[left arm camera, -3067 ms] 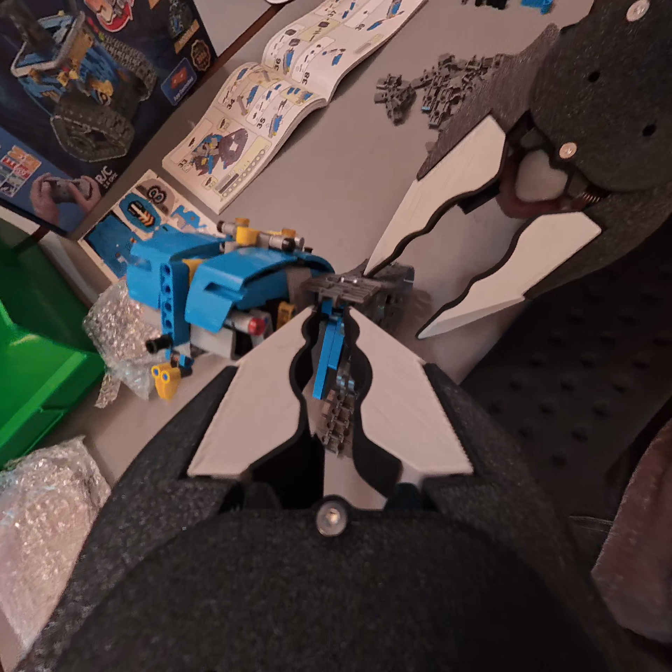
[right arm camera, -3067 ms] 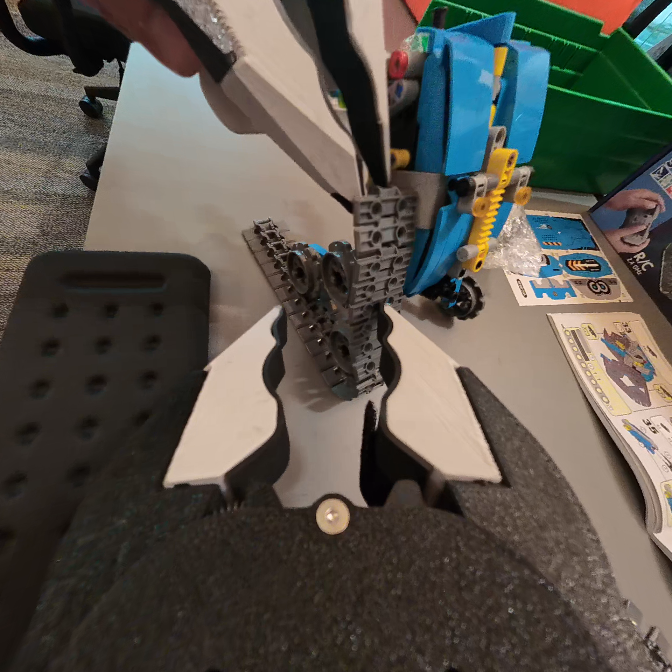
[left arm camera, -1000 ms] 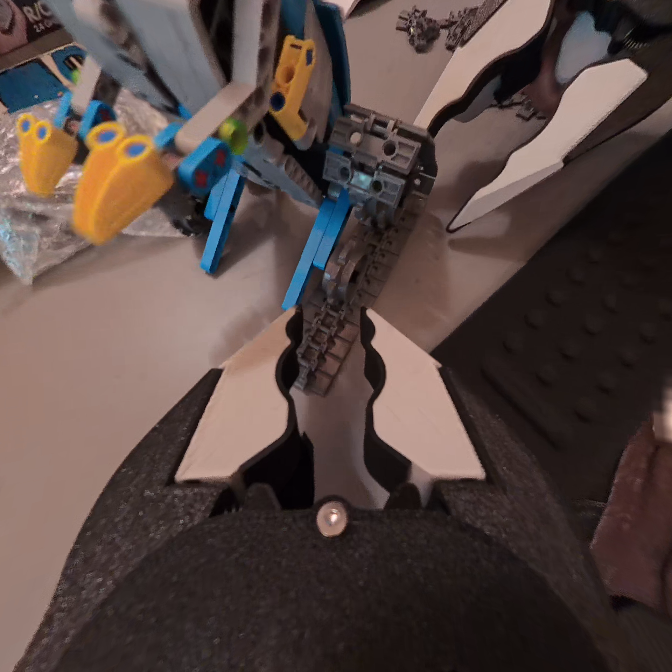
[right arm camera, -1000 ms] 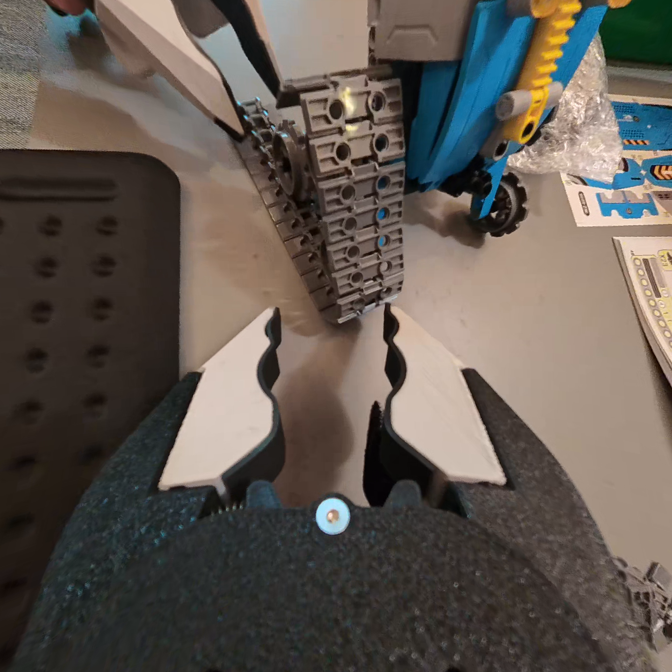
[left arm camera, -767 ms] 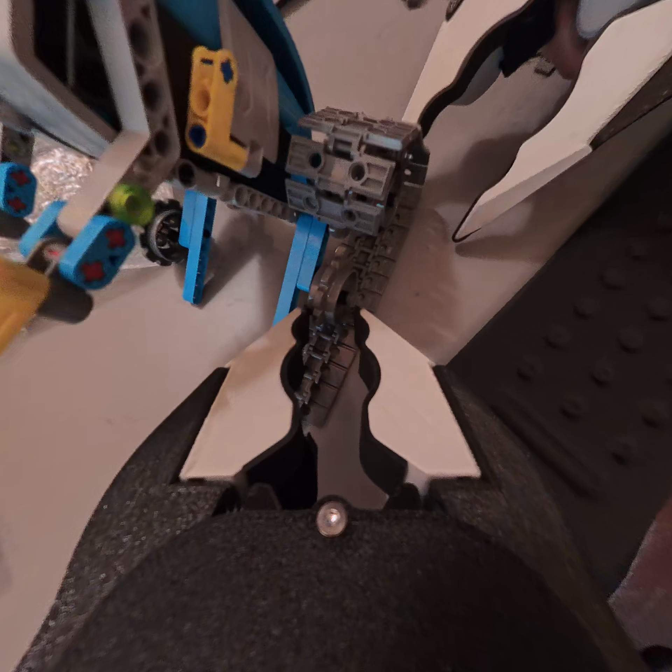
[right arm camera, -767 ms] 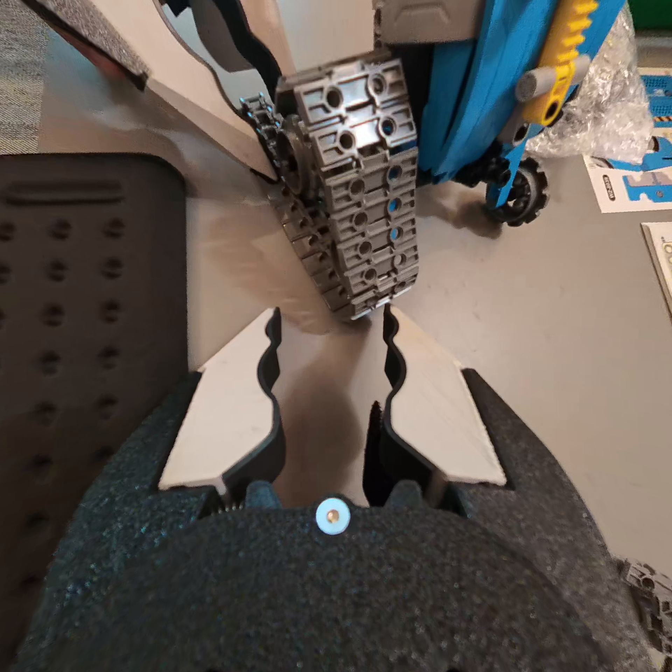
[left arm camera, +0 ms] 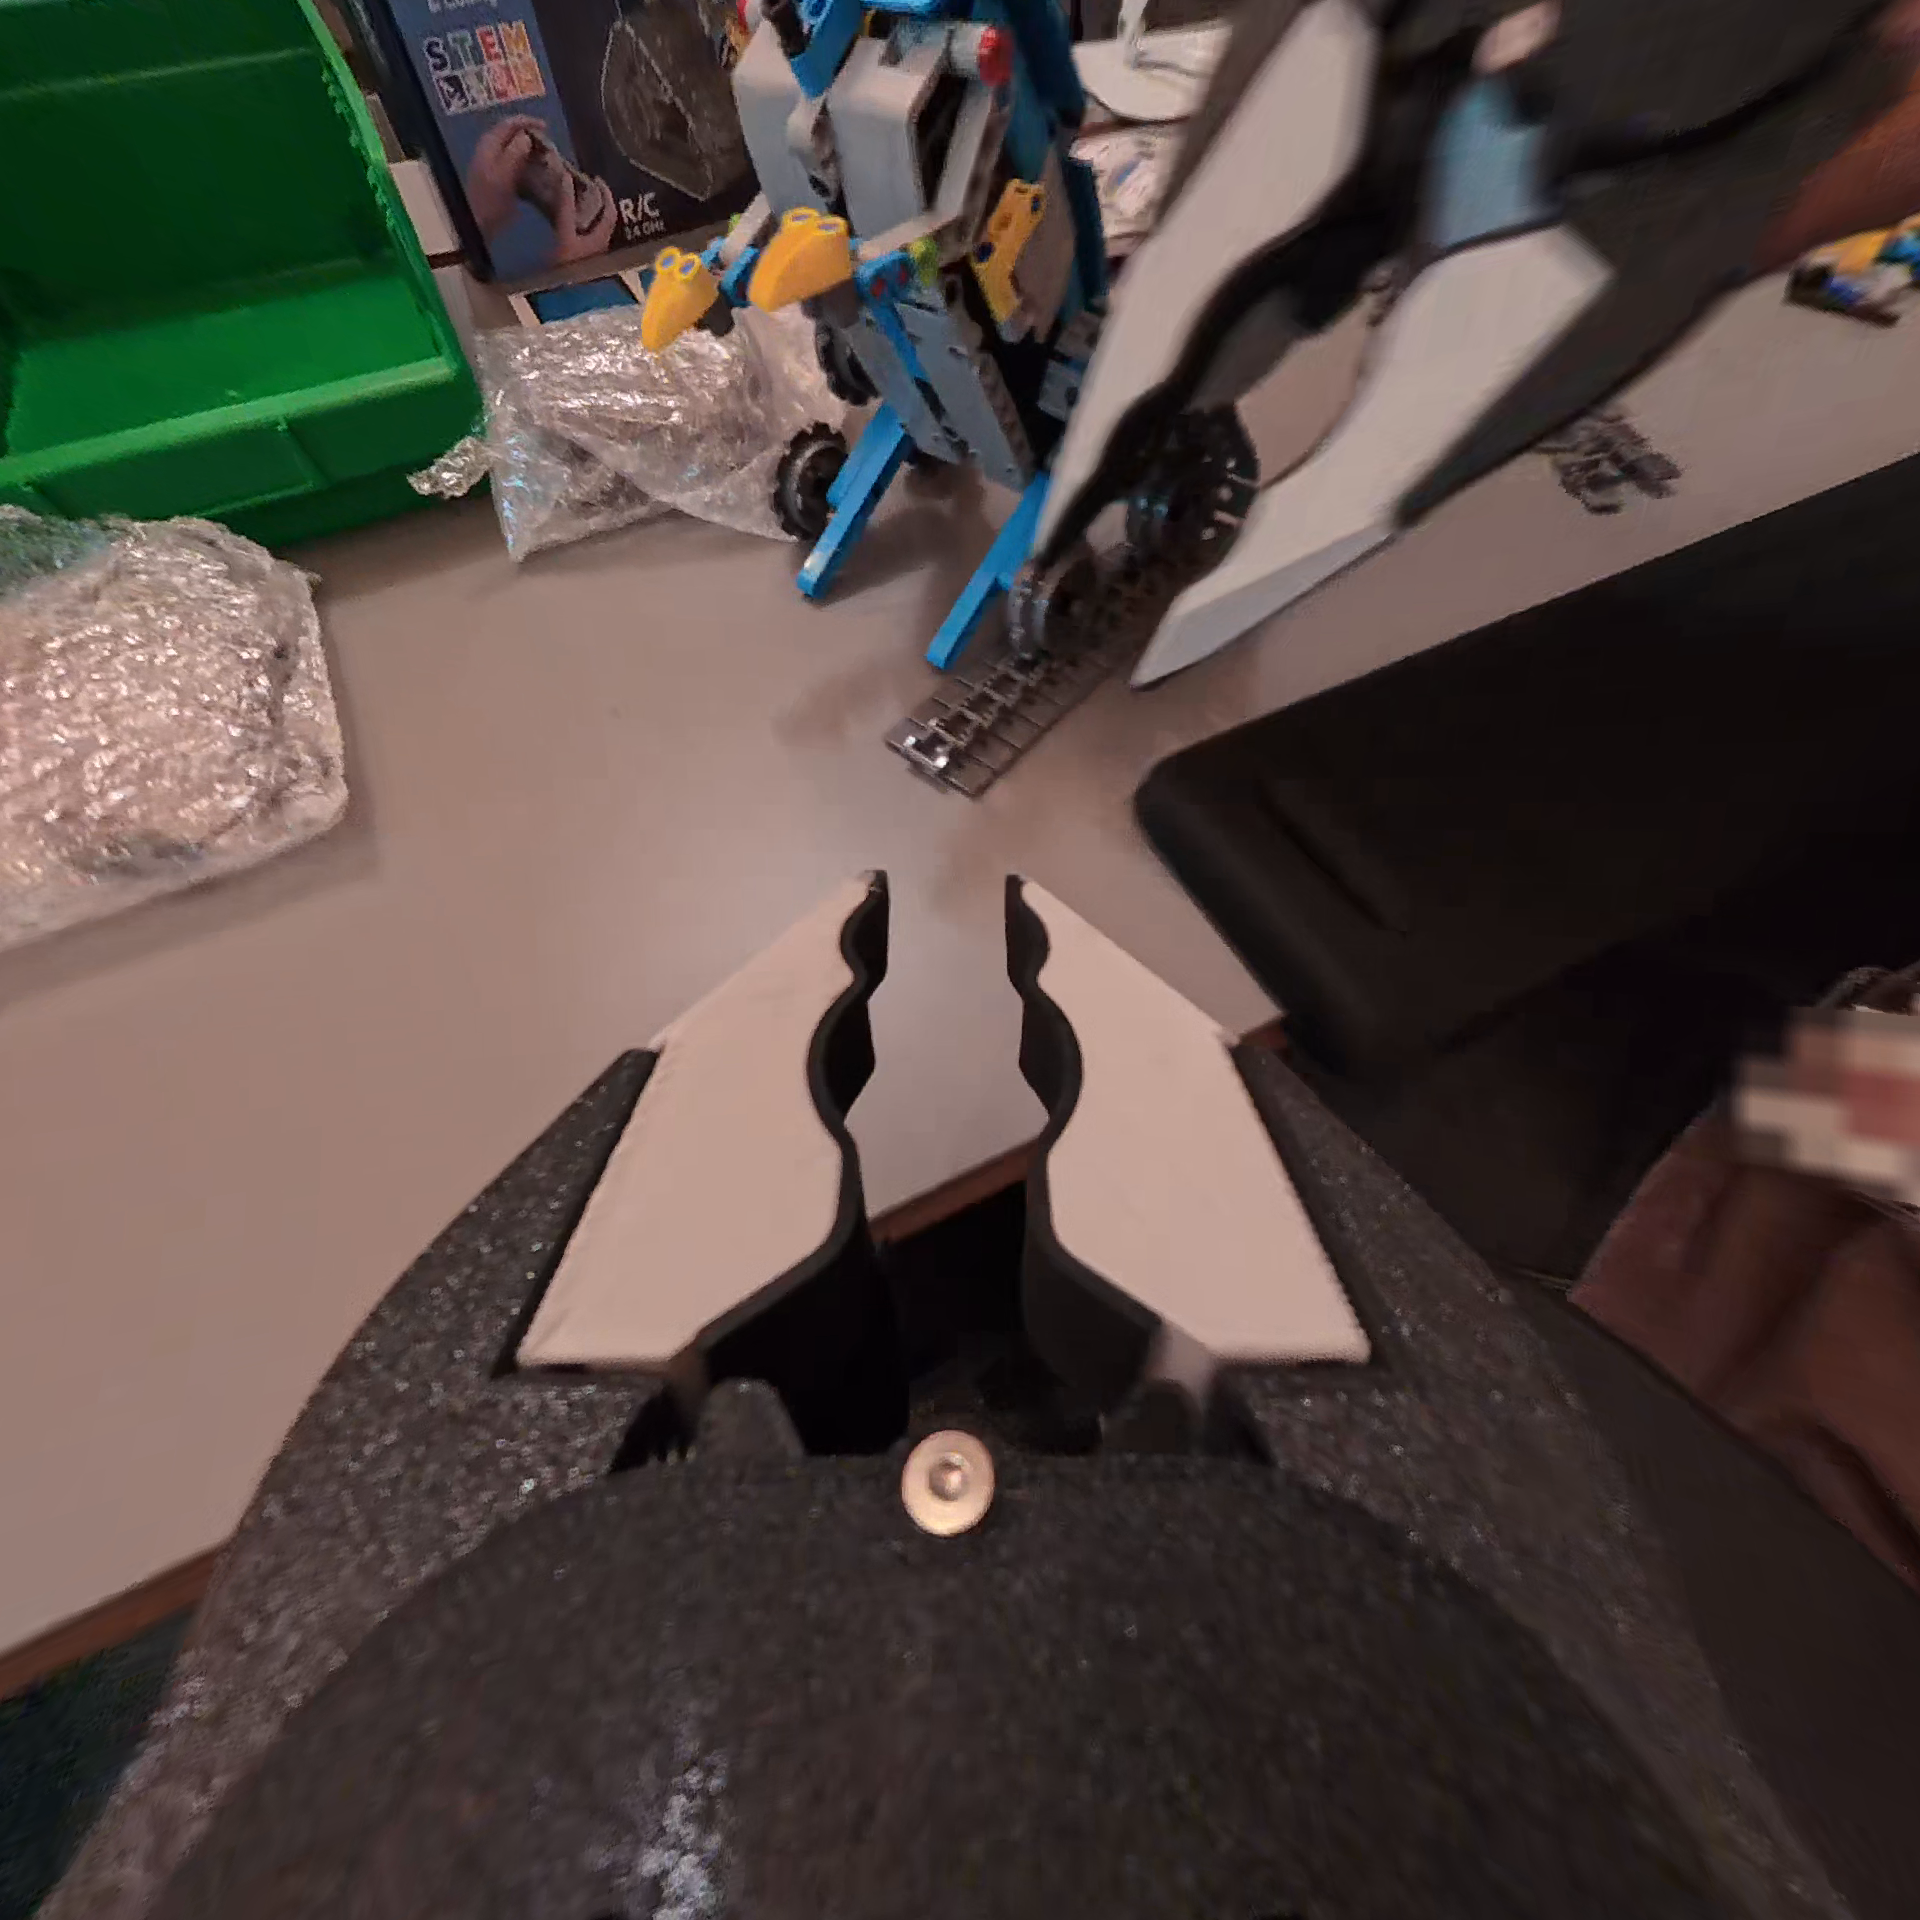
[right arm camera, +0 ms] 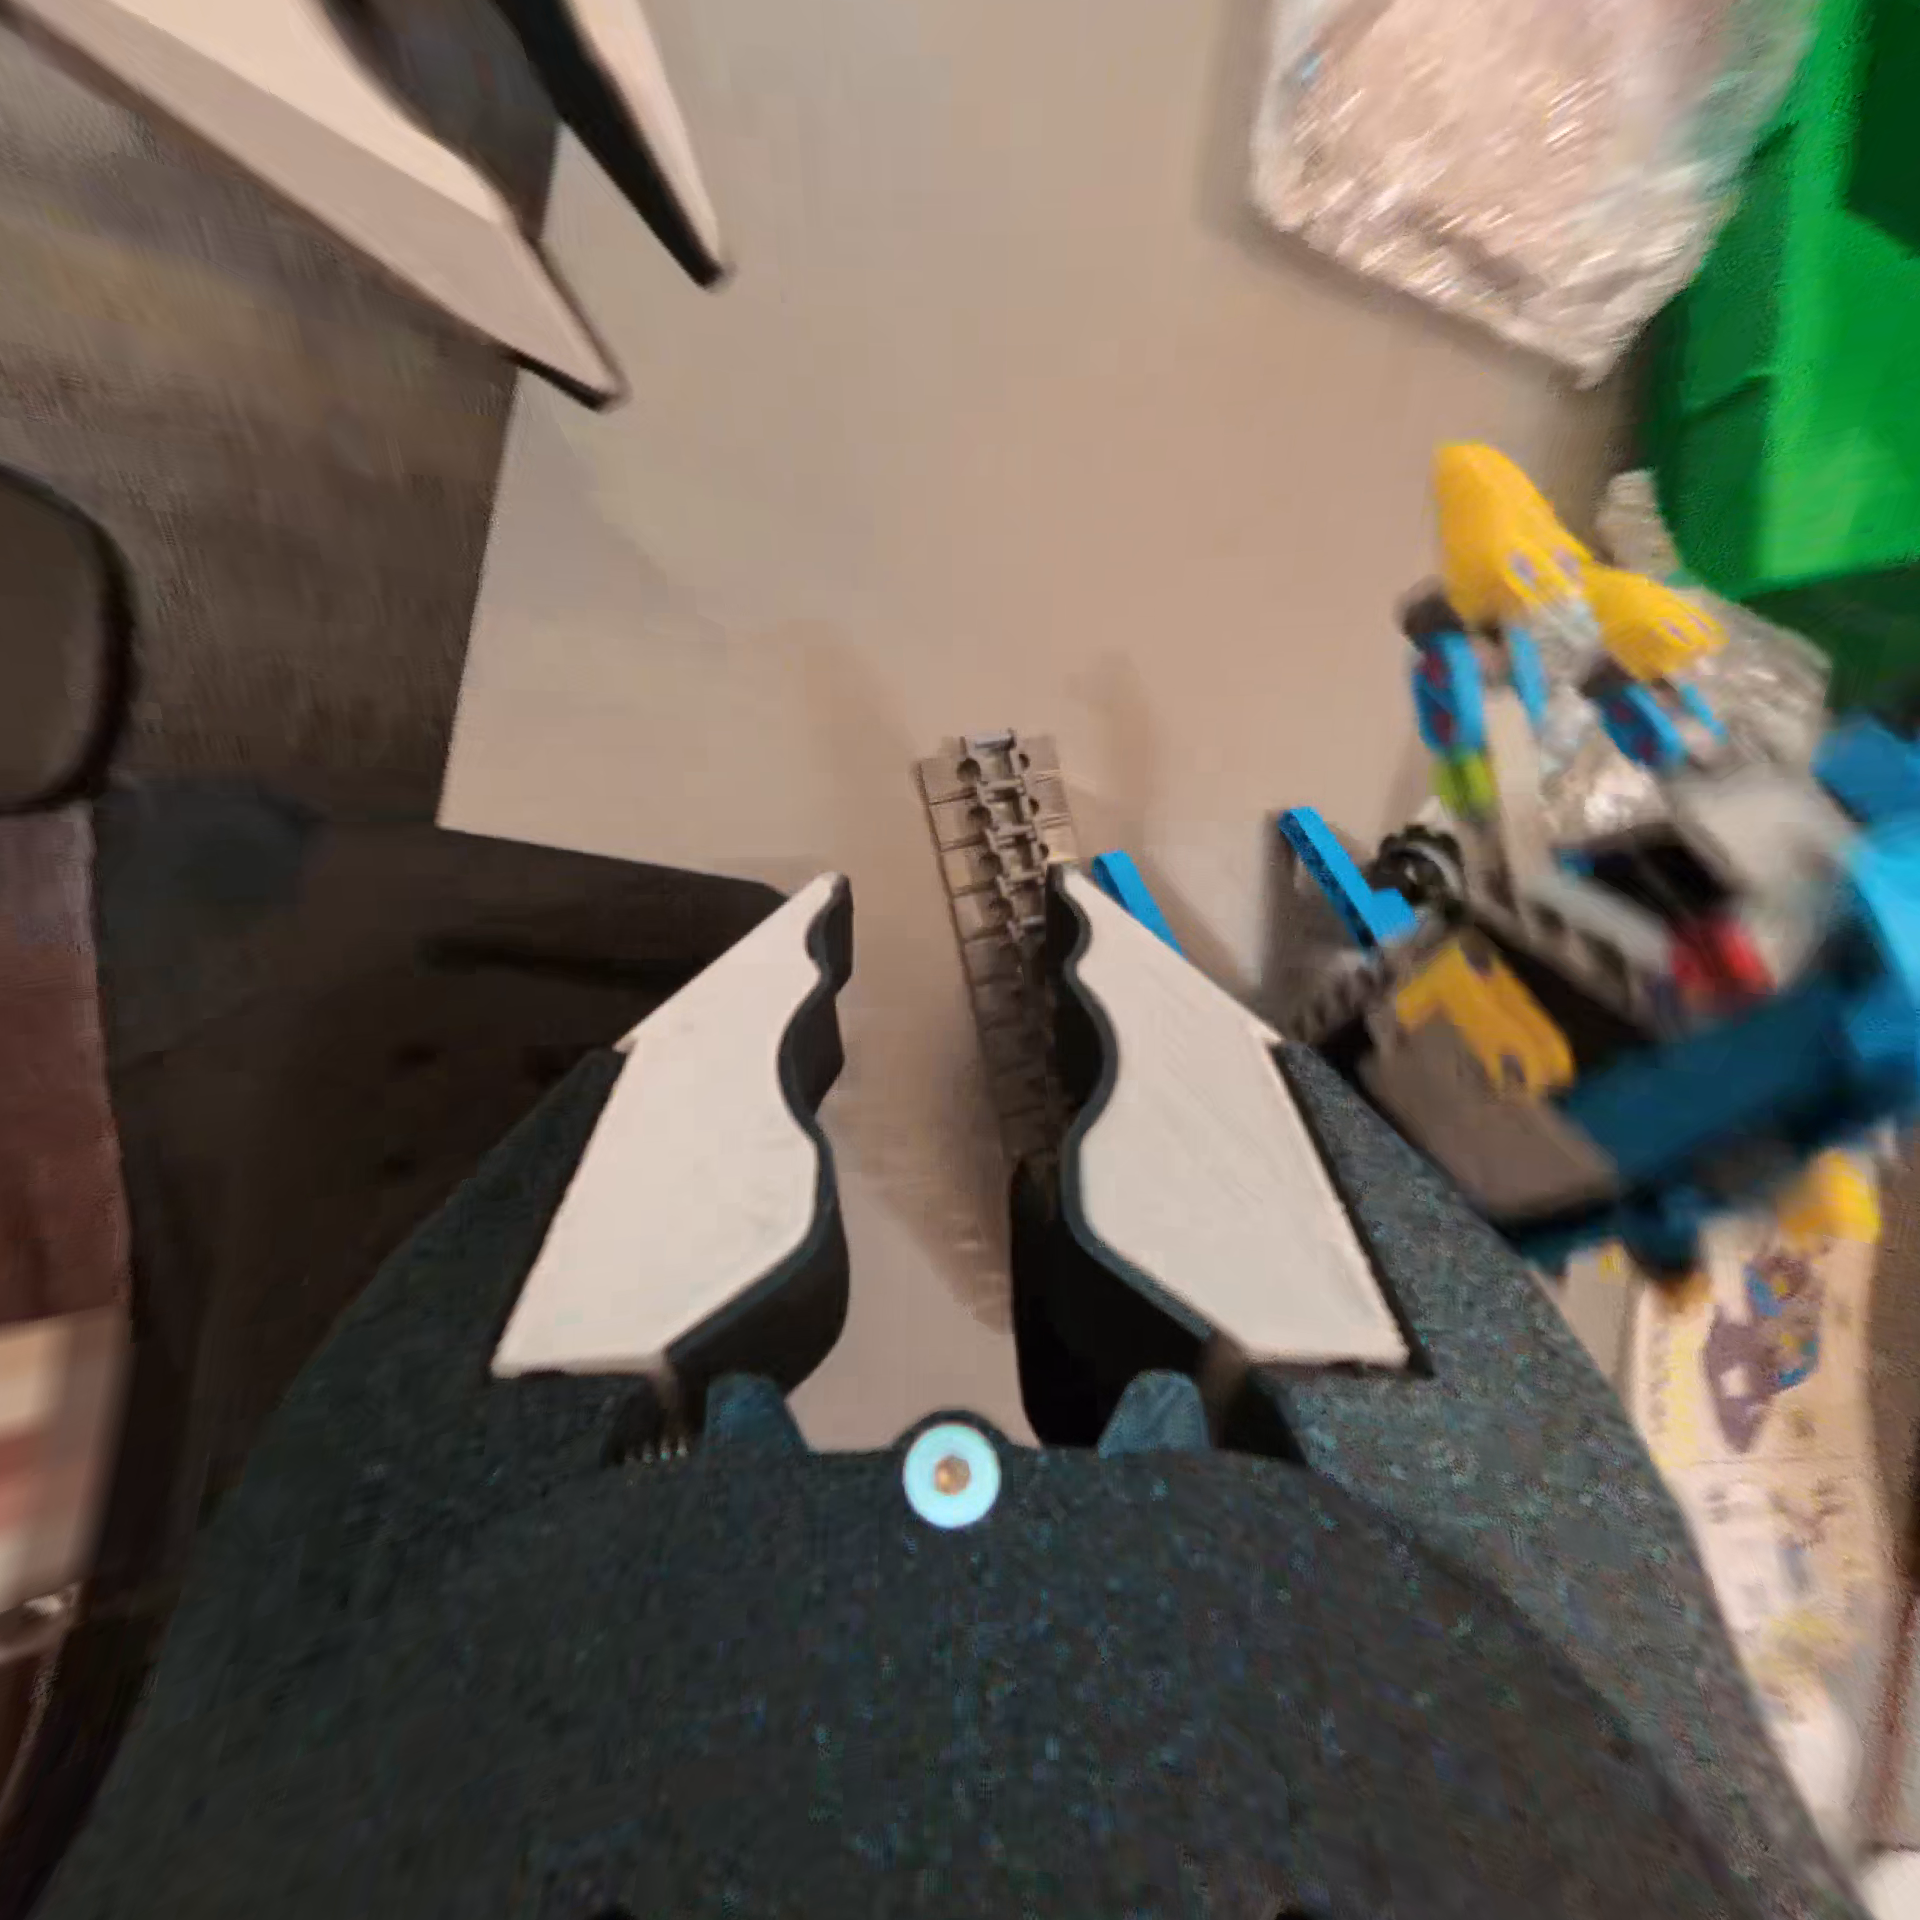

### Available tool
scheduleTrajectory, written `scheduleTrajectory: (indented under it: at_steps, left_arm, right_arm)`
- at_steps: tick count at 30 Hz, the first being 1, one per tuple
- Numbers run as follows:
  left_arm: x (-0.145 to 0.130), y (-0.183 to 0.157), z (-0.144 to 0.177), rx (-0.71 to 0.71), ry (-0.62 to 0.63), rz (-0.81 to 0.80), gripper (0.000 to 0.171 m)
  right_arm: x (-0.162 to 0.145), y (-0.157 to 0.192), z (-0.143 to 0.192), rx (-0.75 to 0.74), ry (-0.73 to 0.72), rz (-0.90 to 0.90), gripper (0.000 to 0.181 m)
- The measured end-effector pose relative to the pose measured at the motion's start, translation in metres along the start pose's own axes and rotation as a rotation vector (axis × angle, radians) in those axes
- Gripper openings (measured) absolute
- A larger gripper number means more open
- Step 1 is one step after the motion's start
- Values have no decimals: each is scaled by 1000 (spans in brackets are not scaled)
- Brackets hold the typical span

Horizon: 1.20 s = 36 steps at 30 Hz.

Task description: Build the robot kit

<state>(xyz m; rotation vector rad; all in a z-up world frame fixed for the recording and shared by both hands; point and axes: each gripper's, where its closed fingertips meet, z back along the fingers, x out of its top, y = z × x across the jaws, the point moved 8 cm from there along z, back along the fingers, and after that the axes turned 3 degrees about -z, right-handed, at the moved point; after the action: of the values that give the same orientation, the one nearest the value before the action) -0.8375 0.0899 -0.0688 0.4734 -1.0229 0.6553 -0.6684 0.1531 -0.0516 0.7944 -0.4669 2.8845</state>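
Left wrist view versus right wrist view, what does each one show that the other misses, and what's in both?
Only the left wrist view shows the dark box standing behind the model, the bag of parts beside it, and the model's toothed grey wheels.

Only the right wrist view shows the printed instruction sheet at the right edge.

Both show the blue and yellow brick model, the grey track strip on the table, the green bin, the black mat and both tools, the left tool and right tool, open and empty.
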Motion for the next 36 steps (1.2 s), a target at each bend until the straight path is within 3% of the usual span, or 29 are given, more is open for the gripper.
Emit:
scheduleTrajectory:
  at_steps: [3,6,13,24,30,36]
  left_arm:
    - [-9,-14,12,4,-24,20,22]
    - [-19,-22,19,17,-27,16,22]
    - [-35,-24,16,-12,-5,35,22]
    - [-24,-30,2,-76,-35,57,22]
    - [-21,-13,-36,15,100,267,30]
    - [12,-14,-78,-49,16,285,33]
  right_arm:
    - [14,-6,-41,67,241,138,29]
    - [21,-15,-63,74,367,209,27]
    - [36,-23,-73,113,428,318,25]
    - [48,-24,-83,193,587,295,15]
    - [45,-28,-61,144,415,269,14]
    - [24,-38,-28,64,157,186,13]
